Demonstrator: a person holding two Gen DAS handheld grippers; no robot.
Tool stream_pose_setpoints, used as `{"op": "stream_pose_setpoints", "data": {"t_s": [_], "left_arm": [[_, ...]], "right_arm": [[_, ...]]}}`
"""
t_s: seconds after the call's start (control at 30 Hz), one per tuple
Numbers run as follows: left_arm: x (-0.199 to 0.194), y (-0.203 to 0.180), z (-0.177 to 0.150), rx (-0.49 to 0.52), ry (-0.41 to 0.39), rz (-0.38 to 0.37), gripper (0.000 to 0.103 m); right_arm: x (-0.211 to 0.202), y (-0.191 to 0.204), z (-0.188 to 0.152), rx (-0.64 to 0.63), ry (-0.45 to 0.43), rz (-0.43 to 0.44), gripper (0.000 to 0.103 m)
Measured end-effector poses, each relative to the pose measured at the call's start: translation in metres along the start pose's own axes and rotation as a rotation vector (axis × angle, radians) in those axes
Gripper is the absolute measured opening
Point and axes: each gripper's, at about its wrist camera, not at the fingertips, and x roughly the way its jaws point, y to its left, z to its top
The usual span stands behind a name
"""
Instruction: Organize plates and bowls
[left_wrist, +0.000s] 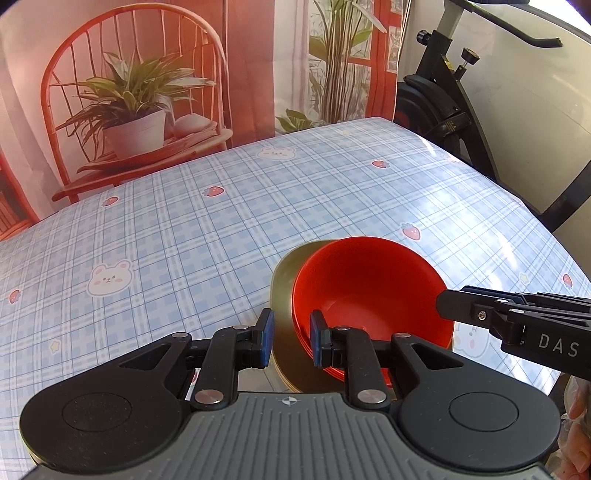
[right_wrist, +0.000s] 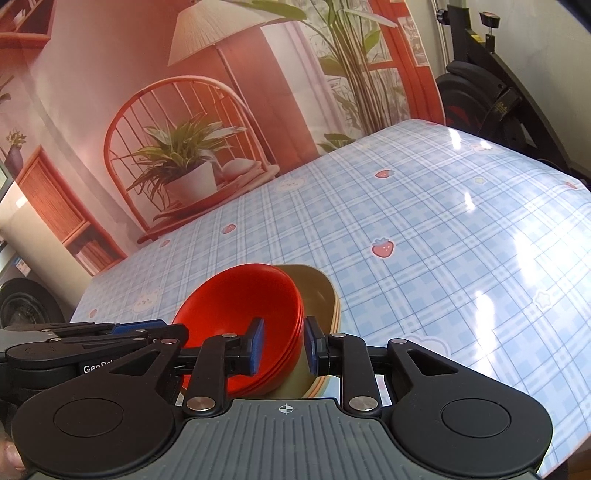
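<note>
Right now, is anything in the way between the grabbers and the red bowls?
Nothing visible is. The left gripper already has its fingers on either side of the near rim of the red bowls, which sit nested in the olive plates. The right gripper straddles the rim from the other side.

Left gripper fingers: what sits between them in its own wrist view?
In the left wrist view, the near rim of the red bowls lies between the left gripper fingers, with the olive plates underneath.
</note>
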Motion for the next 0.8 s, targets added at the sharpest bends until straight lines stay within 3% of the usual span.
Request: {"op": "stream_pose_setpoints", "data": {"t_s": [0.17,0.3,0.4,0.47,0.57,0.7,0.8], "left_arm": [[-0.009,-0.003,-0.001,0.01,-0.021,0.017,0.03],[-0.017,-0.005,-0.001,0.013,-0.04,0.029,0.031],[-0.025,-0.005,0.0,0.006,-0.062,0.037,0.042],[-0.031,-0.004,0.001,0.001,-0.083,0.054,0.054],[-0.045,-0.005,0.003,-0.001,-0.119,0.077,0.06],[-0.069,-0.005,0.005,-0.028,-0.182,0.115,0.07],[-0.091,0.0,0.006,-0.082,-0.227,0.13,0.079]], "right_arm": [[-0.007,0.007,-0.001,-0.059,-0.024,-0.03,0.027],[-0.014,0.01,-0.001,-0.074,-0.042,-0.03,0.032],[-0.02,0.011,0.001,-0.082,-0.053,-0.031,0.034],[-0.025,0.012,0.002,-0.087,-0.069,-0.034,0.043],[-0.033,0.014,0.004,-0.097,-0.095,-0.039,0.055],[-0.046,0.018,0.009,-0.116,-0.127,-0.027,0.06],[-0.058,0.025,0.014,-0.137,-0.159,-0.011,0.074]]}}
